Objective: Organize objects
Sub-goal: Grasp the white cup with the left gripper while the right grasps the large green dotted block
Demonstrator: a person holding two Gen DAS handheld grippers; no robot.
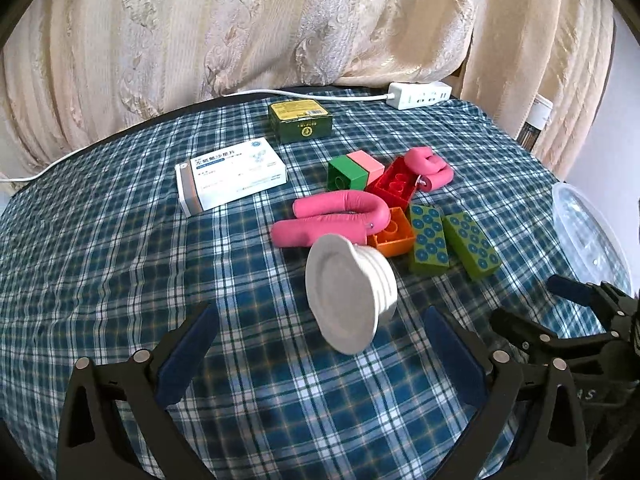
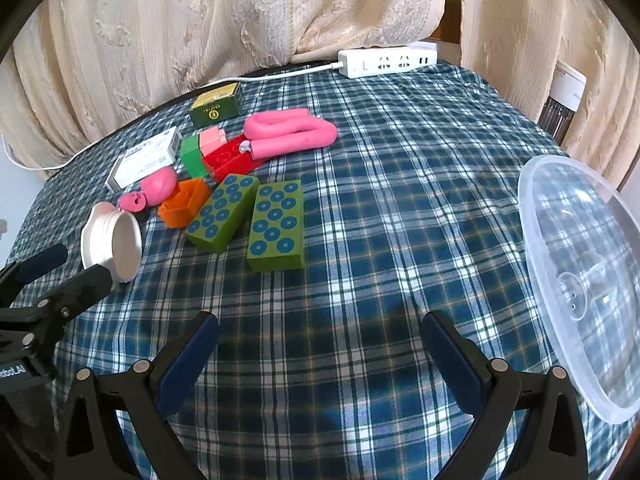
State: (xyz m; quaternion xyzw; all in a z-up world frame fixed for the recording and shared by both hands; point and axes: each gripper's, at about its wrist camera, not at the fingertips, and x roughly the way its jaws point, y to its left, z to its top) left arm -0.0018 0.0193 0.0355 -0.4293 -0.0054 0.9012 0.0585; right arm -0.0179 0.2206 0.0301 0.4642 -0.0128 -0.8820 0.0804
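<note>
We find both tongs spread wide and empty. The left gripper (image 1: 320, 344) hangs over bare checked cloth (image 1: 120, 264), pointing down at a white ribbed cap (image 1: 348, 292) that lies on its side just ahead at twelve o'clock. The right gripper (image 2: 320, 344) hangs over bare cloth too, with nothing between its fingers.

In the right view, a clear plastic bowl (image 2: 580, 280) sits at three o'clock, near the table's edge. We see nothing inside it, though glare makes this hard to confirm.

Further out, at eleven o'clock in the right view, the loose items lie in one cluster: two green blocks with blue dots (image 2: 276, 224), an orange brick (image 2: 184, 204), a red brick (image 2: 228, 160), a green and pink block (image 2: 200, 148) and two pink foam rollers (image 2: 292, 132). Beyond these lie a white medicine box (image 2: 144, 160) and a dark green box (image 2: 216, 106). A power strip (image 2: 388, 62) rests at the far edge by the curtain (image 2: 200, 20).

We judge the sorting not yet begun; every item remains to be moved.
</note>
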